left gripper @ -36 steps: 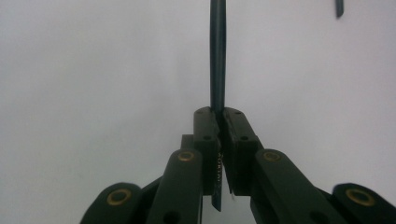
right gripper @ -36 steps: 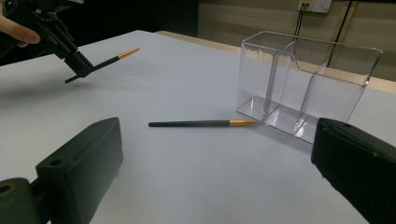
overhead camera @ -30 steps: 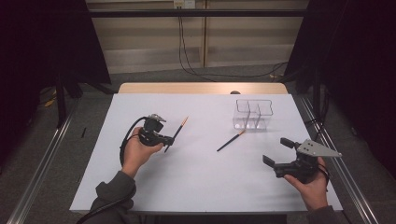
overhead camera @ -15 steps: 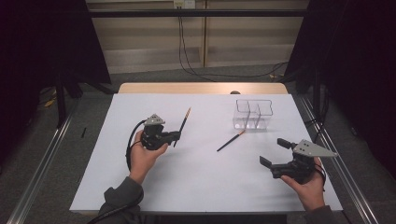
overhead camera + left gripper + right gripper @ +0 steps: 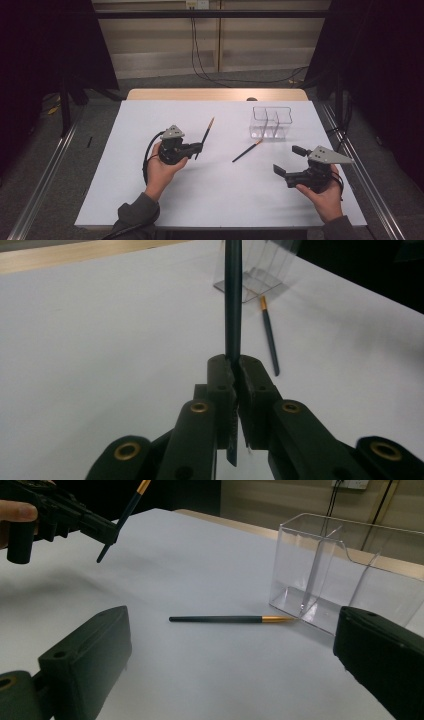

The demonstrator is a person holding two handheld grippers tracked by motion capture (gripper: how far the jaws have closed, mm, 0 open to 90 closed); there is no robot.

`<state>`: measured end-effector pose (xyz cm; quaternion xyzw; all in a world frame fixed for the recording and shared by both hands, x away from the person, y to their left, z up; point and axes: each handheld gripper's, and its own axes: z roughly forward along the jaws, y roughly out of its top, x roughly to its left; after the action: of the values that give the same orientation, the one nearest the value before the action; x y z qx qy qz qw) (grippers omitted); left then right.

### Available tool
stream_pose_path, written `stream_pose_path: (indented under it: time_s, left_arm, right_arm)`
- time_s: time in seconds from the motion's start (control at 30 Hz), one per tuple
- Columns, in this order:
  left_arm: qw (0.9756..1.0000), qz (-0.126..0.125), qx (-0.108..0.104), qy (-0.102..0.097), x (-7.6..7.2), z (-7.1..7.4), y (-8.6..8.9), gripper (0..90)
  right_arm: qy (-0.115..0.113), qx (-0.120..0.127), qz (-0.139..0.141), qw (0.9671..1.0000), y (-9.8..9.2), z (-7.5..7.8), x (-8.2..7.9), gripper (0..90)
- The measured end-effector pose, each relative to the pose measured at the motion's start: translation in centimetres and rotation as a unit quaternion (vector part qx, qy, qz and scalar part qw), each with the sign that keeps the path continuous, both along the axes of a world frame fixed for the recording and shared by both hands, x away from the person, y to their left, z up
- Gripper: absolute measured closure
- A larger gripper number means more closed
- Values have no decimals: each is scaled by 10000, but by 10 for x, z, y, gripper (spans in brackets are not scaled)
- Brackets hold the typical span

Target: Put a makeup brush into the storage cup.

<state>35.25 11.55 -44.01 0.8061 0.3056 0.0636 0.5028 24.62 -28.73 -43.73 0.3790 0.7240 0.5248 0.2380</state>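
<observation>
Left claw (image 5: 198, 148), clamped tight on a dark paintbrush (image 5: 206, 137), has carried it a little to the right over the white worktop (image 5: 125, 200) since a second ago, toward the clear two-bay holder (image 5: 270, 122). Judged: delivery under way, drop not yet made. Brush lifted, handle slanting up and away, gold ferrule uppermost. Second paintbrush (image 5: 246, 150) lies flat, tip touching the holder's foot. Right claw (image 5: 288, 160) waits wide open, empty, low, pointing at that brush.
</observation>
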Motion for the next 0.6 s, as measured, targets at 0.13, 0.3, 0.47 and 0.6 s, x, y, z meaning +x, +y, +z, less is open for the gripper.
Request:
stream_pose_path:
  time_s: [0.13,0.3,0.47,0.6]
  left_arm:
    - [9999,-98,-113,-29,-1,1,-8,848]
    - [9997,-157,-168,-91,-3,4,-15,847]
    - [9993,-246,-276,-101,-6,5,-22,847]
    - [9991,-301,-288,-122,-7,4,-26,847]
  right_arm:
    - [18,16,56,10000,7,1,5,18]
    - [70,69,70,9999,13,2,12,19]
    - [93,99,101,9999,22,4,18,21]
    - [145,186,112,9997,28,5,24,25]
